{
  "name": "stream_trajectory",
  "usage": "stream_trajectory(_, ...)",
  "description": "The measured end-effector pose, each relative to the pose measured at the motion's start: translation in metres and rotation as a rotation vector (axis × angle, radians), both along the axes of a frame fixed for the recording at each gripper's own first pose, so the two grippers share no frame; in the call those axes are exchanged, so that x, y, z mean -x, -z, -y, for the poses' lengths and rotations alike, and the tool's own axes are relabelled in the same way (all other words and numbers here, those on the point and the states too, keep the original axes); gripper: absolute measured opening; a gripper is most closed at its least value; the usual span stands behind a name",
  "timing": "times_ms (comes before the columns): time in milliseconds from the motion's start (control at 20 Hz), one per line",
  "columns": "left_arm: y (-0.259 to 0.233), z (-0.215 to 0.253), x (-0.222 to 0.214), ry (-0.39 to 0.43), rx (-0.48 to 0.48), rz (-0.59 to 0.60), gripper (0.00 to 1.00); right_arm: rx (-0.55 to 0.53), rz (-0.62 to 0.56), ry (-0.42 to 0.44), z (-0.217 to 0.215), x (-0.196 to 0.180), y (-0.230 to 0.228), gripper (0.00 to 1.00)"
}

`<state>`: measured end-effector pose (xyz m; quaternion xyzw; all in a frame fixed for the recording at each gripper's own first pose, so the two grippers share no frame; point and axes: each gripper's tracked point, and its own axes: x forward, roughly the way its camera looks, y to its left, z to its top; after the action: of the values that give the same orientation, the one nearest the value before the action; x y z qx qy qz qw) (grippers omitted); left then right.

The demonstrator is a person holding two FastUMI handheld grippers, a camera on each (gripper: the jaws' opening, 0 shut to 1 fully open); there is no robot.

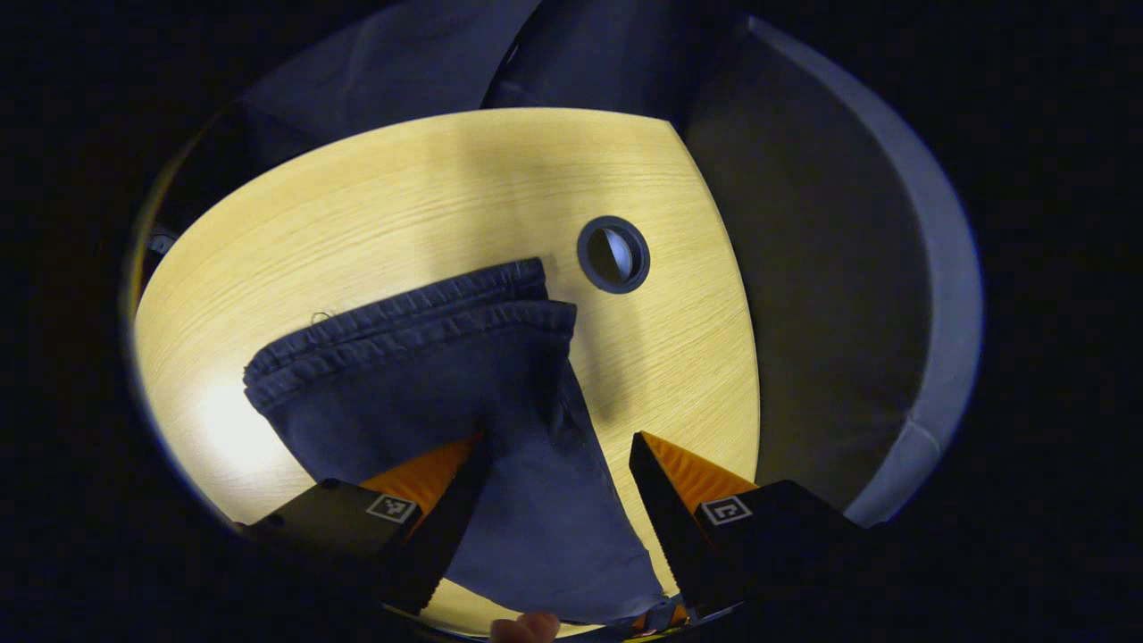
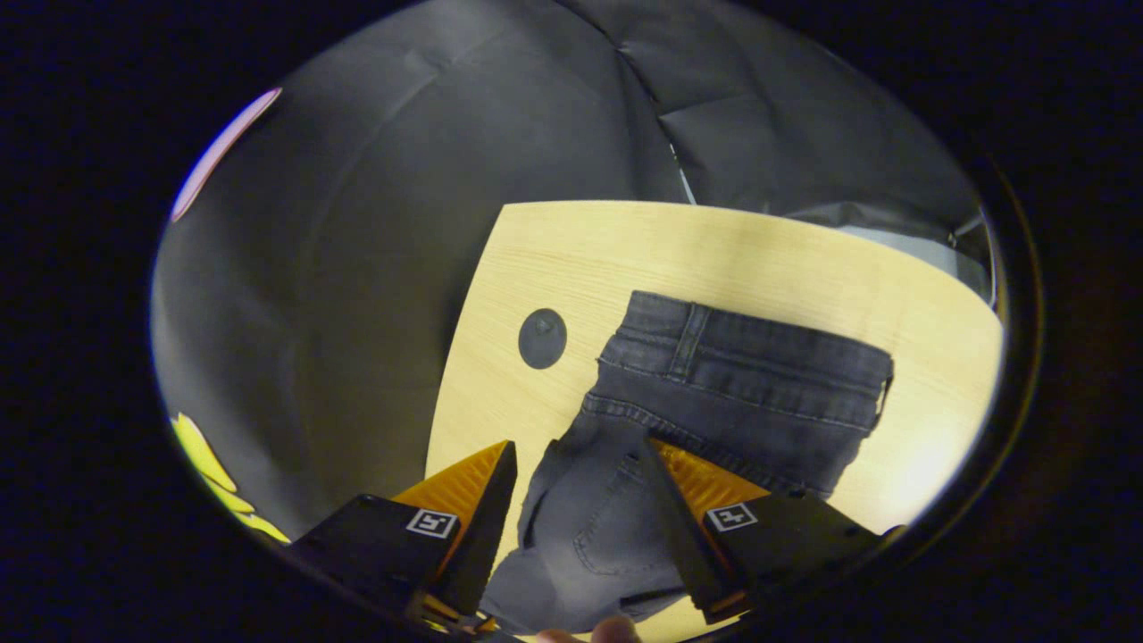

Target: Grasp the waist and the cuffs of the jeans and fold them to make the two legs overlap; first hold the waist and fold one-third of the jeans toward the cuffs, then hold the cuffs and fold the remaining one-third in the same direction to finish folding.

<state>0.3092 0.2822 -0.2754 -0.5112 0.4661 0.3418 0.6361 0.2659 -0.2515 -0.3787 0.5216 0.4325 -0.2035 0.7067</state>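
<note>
**Legs stacked, waist fold is up next: go slow on the grab**

Left gripper view first. The left gripper [image 1: 558, 464] is spread open, fingers on either side of the jeans [image 1: 500, 402] without pinching them. The cuffs [image 1: 411, 335] lie one on top of the other on the wooden table [image 1: 402, 187], hems nearly lined up, just beside the round cable hole [image 1: 613, 254] and on the side of it nearer the camera. So the legs look already overlapped at this end. A fingertip [image 1: 527, 628] peeks in at the bottom edge.

Right gripper view. The right gripper [image 2: 579, 469] is open too, with denim running between the fingers but nothing clamped as far as I can tell. The waistband [image 2: 750, 353] lies flat on the table, just beside the cable hole and on the far side from the booth wall [image 2: 357, 268]. The seat area below it is a bit bunched.

My take: the waist fold comes next. Grab both layers of the waistband near the edge, not just the top one, and keep the cuff end pinned or at least still so the stacked hems don't slide. Lift low, carry the waist toward the cuffs about a third of the way, and lay it down square. That bunched denim could get trapped as a crease, so smooth it first.
</note>
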Motion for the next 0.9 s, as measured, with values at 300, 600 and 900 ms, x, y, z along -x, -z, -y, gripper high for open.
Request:
stream_trajectory(300, -0.148, -0.038, -0.087, 0.219, -0.285, 0.133, 0.99, 0.252, 0.153, -0.191, 0.002, 0.028, -0.068, 0.89)
stream_trajectory(600, -0.286, 0.019, -0.097, 0.475, -0.696, 0.403, 0.99, 0.586, 0.504, -0.382, -0.023, 0.070, -0.191, 0.88)
stream_trajectory(900, -0.380, 0.066, -0.068, 0.609, -1.017, 0.691, 0.99, 0.801, 0.735, -0.441, -0.057, 0.154, -0.285, 0.96)
